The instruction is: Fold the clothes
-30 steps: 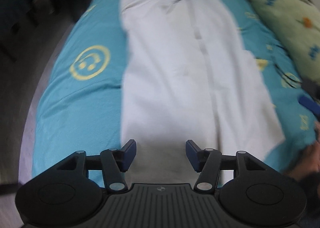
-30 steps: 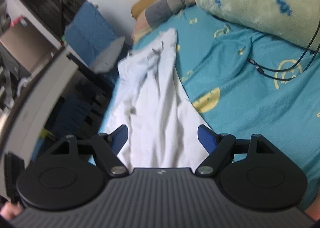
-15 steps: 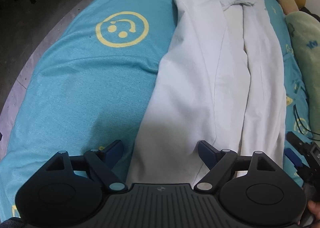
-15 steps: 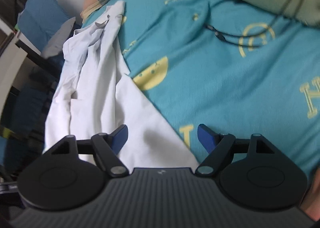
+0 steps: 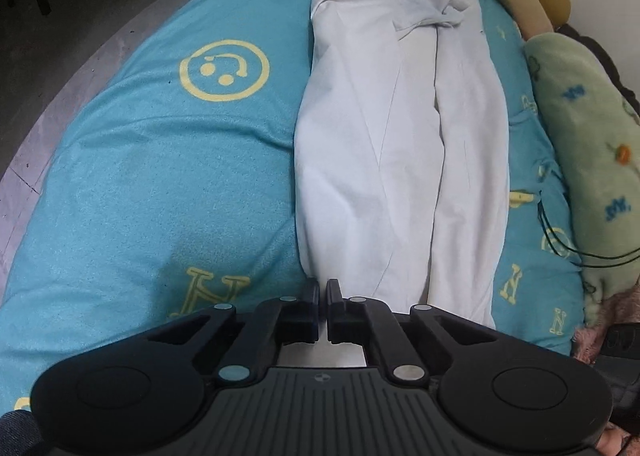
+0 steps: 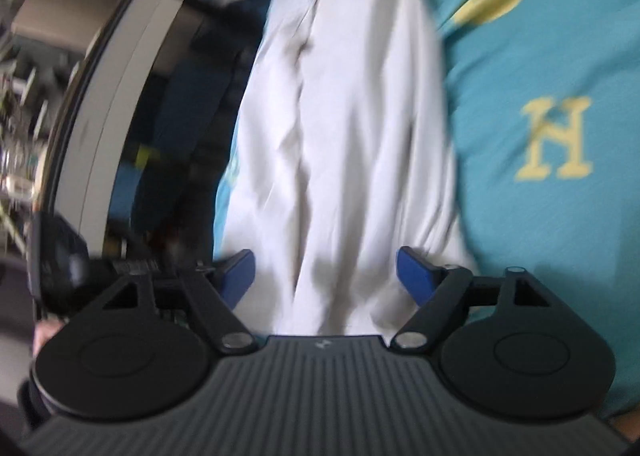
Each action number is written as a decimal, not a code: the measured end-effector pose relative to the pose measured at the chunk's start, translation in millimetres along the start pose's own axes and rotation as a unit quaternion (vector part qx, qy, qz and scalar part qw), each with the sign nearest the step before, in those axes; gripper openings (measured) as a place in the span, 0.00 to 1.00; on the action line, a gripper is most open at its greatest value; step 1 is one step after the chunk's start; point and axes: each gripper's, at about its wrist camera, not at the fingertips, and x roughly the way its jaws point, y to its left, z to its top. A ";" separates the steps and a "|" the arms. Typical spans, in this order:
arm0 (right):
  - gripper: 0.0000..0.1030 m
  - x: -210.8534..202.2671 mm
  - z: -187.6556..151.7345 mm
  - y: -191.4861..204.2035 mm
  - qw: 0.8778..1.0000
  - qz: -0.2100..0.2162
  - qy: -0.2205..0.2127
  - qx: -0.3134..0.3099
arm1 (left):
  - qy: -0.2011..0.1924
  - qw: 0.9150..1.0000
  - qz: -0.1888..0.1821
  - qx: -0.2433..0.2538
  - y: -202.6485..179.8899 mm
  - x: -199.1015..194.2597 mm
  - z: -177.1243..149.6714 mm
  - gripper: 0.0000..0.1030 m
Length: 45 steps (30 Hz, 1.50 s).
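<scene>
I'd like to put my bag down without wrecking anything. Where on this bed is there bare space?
The widest bare patch of teal sheet lies between the white garment and the bed's floor-side edge. The narrow strip between garment and green pillow is crowded, with a black cable.

Bed (image 5: 168, 183), teal cover with yellow symbols. White garment (image 5: 400, 143) lay lengthwise on it; right of garment, green pillow (image 5: 592, 143) and black cable (image 5: 560, 244).

right view smeared by motion blur | near hem of white garment (image 5: 400, 159) hidden behind left gripper (image 5: 323, 288) | far collar end cut off at top edge
</scene>
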 end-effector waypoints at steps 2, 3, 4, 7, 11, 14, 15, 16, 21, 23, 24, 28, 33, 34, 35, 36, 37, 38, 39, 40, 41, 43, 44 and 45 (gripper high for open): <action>0.74 5.0 -3.9 8.7 0.999 -0.034 0.004 -0.029 | 0.007 1.000 0.011 -0.005 -1.8 4.3 -1.4 0.04; 0.74 6.6 -5.4 12.2 0.998 -0.050 0.002 -0.042 | 0.011 1.000 0.018 -0.008 -1.7 8.0 -2.1 0.06; 0.73 5.9 -5.1 15.8 0.997 -0.062 -0.009 -0.048 | 0.018 1.000 0.024 -0.009 2.3 16.9 1.1 0.14; 0.74 -22.5 -8.6 19.4 0.992 -0.076 -0.085 -0.050 | 0.025 0.999 0.034 -0.014 6.4 27.5 3.1 0.38; 0.76 -51.5 -10.3 12.6 0.984 -0.091 -0.150 -0.028 | 0.012 0.998 0.056 -0.028 10.4 26.0 5.1 0.81; 0.77 -47.0 -5.5 4.3 0.977 -0.135 -0.166 -0.007 | 0.007 0.997 0.062 -0.041 14.5 26.0 8.4 0.80; 0.77 -43.1 -3.4 0.8 0.976 -0.142 -0.163 0.001 | 0.013 0.997 0.061 -0.042 14.7 28.4 9.4 0.80; 0.77 -38.5 -1.1 -2.9 0.977 -0.146 -0.157 0.009 | 0.018 0.997 0.059 -0.040 13.4 30.8 9.4 0.79; 0.77 -5.3 -3.0 -23.6 0.994 -0.073 -0.073 0.044 | 0.029 0.998 0.052 -0.016 2.9 38.2 4.0 0.70; 0.77 -0.7 -7.1 -18.3 0.997 -0.047 -0.052 0.035 | 0.034 0.998 0.051 -0.007 -0.7 38.9 1.4 0.63; 0.77 1.7 -9.6 -15.2 0.998 -0.042 -0.043 0.027 | 0.042 0.997 0.058 0.005 -4.4 40.3 -0.5 0.60; 0.77 13.0 -18.5 8.0 0.994 -0.093 -0.019 -0.061 | 0.064 0.991 0.097 0.061 -23.8 42.6 -10.0 0.31; 0.76 46.8 -39.5 58.6 0.939 -0.231 0.021 -0.253 | 0.063 0.990 0.107 0.070 -31.6 40.0 -13.0 0.08; 0.74 49.5 -43.4 61.8 0.932 -0.245 0.019 -0.267 | 0.060 0.991 0.103 0.061 -29.7 38.4 -12.2 0.06; 0.65 51.0 -47.1 64.3 0.926 -0.256 0.016 -0.277 | 0.055 0.993 0.096 0.049 -26.8 34.6 -11.9 0.05; 0.54 47.3 -47.5 65.3 0.925 -0.261 0.008 -0.276 | 0.047 0.994 0.089 0.044 -26.0 29.1 -12.7 0.04; 0.19 41.6 -46.5 65.9 0.926 -0.263 -0.003 -0.269 | 0.038 0.995 0.082 0.039 -25.4 23.2 -13.6 0.04; 0.14 33.3 -42.1 65.6 0.932 -0.259 -0.011 -0.253 | 0.024 0.996 0.073 0.037 -25.9 14.9 -15.0 0.04; 0.14 21.4 -37.4 64.3 0.941 -0.244 -0.017 -0.235 | 0.012 0.998 0.055 0.032 -26.3 5.0 -15.7 0.04; 0.14 10.0 -33.9 64.8 0.947 -0.230 -0.026 -0.222 | -0.001 0.999 0.032 0.020 -26.1 -6.6 -15.6 0.03; 0.14 -1.7 -31.4 66.6 0.951 -0.220 -0.038 -0.215 | -0.013 1.000 0.009 0.009 -26.8 -17.8 -15.6 0.03; 0.14 -26.8 -25.5 73.5 0.954 -0.207 -0.063 -0.207 | -0.035 0.999 -0.033 -0.011 -31.7 -39.0 -13.9 0.03; 0.13 -41.0 -22.2 77.7 0.956 -0.198 -0.078 -0.201 | -0.046 0.997 -0.054 -0.018 -32.8 -50.9 -12.4 0.03; 0.13 -54.6 -17.1 84.2 0.960 -0.185 -0.093 -0.190 | -0.058 0.995 -0.071 -0.026 -38.5 -63.5 -14.0 0.03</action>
